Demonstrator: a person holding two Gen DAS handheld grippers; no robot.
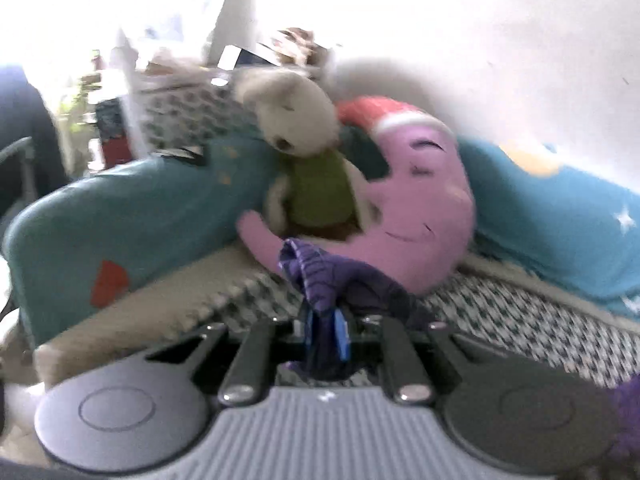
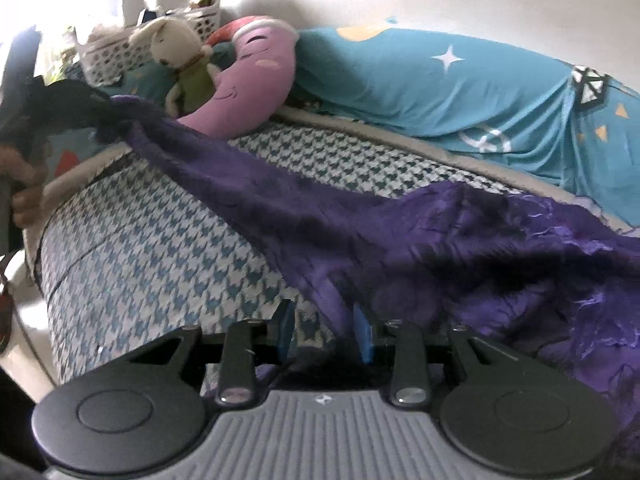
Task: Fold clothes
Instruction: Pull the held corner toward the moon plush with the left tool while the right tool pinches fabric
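Holding a bunched corner of the purple garment (image 1: 320, 276), my left claw (image 1: 325, 334) has its blue pads together on the cloth, which stands up in a crumpled peak above the fingers in the left wrist view. Seen from the right wrist camera at far left, a hand (image 2: 24, 196) grips that same tool, and the garment (image 2: 360, 216) runs from there in a taut diagonal band down across the bed (image 2: 140, 264), whose cover is a blue-and-white houndstooth.

Behind the band, against the white wall, I note a white perforated basket (image 2: 112, 56), then a cream plush rabbit (image 2: 176, 52) in a green top leaning on a pink crescent-shaped plush (image 2: 248, 76) with a red cap. A teal pillow (image 2: 440, 88) printed with stars lies along the wall to the right of it.

At lower centre my right claw (image 2: 324, 334) has its blue pads (image 2: 362, 334) standing part-way apart. The garment's lower edge passes between them; I cannot tell whether the pads press on it. To the right the cloth lies spread and wrinkled over the bed, reaching the frame's right edge.
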